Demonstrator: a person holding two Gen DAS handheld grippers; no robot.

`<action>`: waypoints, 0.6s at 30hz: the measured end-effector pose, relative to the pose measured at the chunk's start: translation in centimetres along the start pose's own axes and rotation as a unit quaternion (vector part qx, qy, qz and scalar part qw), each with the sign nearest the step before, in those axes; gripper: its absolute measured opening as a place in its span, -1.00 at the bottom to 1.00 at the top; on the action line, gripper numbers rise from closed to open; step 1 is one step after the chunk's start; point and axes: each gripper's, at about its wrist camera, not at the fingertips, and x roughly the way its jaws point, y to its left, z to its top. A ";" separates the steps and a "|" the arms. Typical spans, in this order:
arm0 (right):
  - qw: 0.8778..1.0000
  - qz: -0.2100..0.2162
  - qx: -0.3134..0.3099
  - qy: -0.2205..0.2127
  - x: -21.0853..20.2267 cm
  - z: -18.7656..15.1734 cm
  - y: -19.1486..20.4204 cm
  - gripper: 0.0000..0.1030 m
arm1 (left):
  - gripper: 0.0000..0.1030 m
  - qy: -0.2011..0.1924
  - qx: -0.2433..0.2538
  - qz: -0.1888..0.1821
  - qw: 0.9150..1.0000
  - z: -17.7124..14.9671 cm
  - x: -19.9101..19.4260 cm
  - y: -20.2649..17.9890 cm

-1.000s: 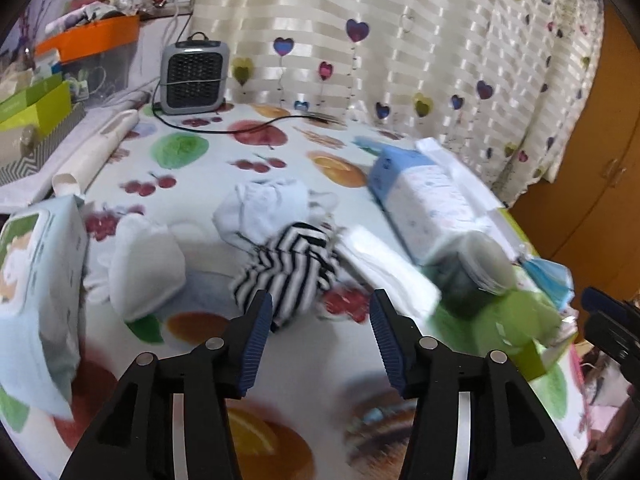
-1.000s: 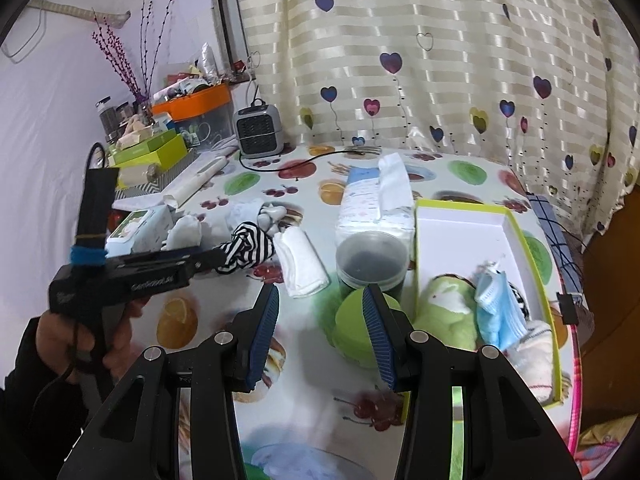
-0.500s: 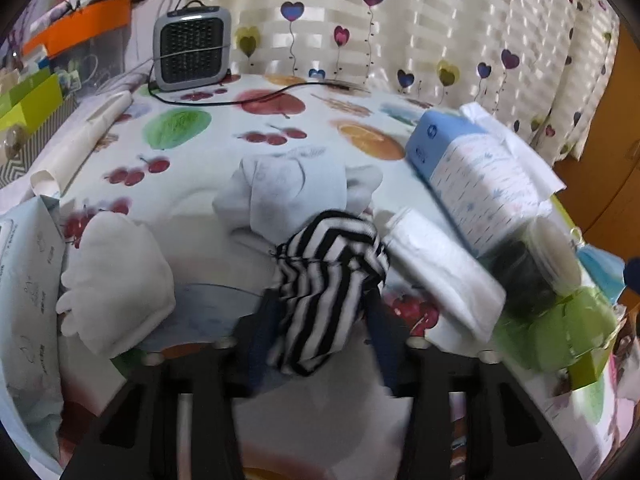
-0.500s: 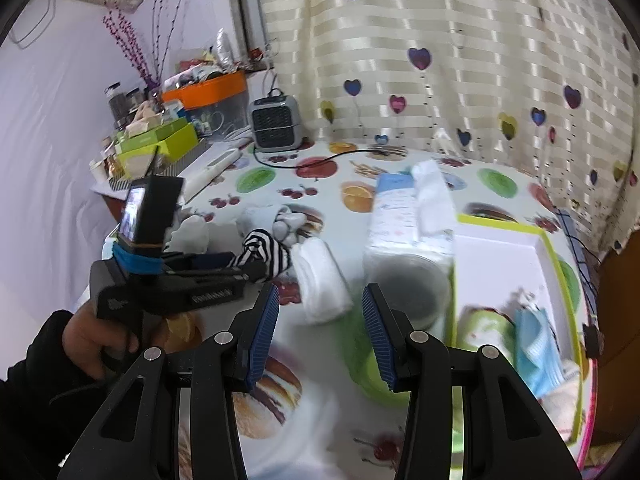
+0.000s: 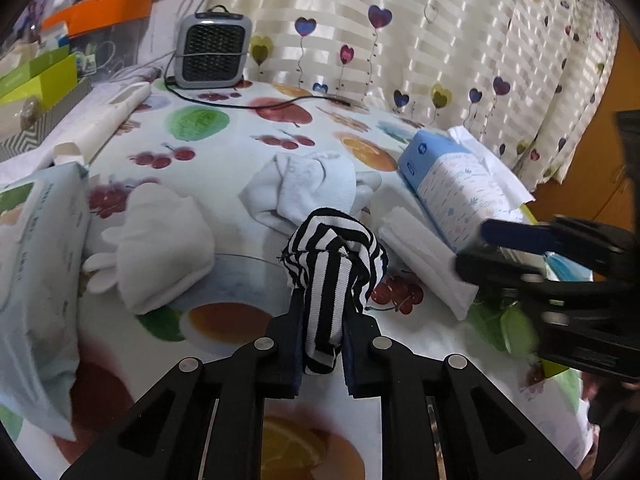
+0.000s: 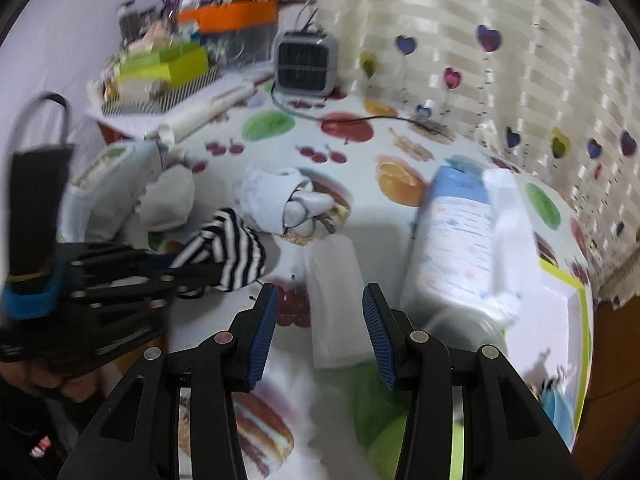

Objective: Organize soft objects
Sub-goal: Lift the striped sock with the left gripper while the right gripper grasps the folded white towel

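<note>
Left wrist view recorded the left gripper point(image 5: 322, 340) with its fingers just closed and clamped on the black-and-white striped cloth point(image 5: 334, 264), which bunched up above the fruit-print bench point(image 5: 224, 136). Beyond it lay a white towel bundle point(image 5: 304, 188), a folded white cloth point(image 5: 424, 256) to its right and a blue tissue pack point(image 5: 456, 188) beside that. Right wrist view recorded the right gripper point(image 6: 320, 330) with fingers parted and empty, over the near end of the folded white cloth, a grey heater point(image 6: 306, 62) standing farthest back.
</note>
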 end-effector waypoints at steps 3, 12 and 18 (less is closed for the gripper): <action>0.999 -0.012 -0.025 0.031 1.8 0.6 0.2 -0.13 | -0.72 -0.005 -0.009 -0.006 1.000 -0.1 -0.6 0.5; 0.994 -0.039 -0.054 0.092 5.6 1.4 0.4 -0.13 | -0.72 -0.012 -0.021 -0.017 1.000 -0.2 -1.3 1.2; 0.993 -0.038 -0.036 0.106 6.5 1.6 -0.2 -0.13 | -0.72 -0.015 -0.021 -0.018 0.999 -0.3 -1.5 1.2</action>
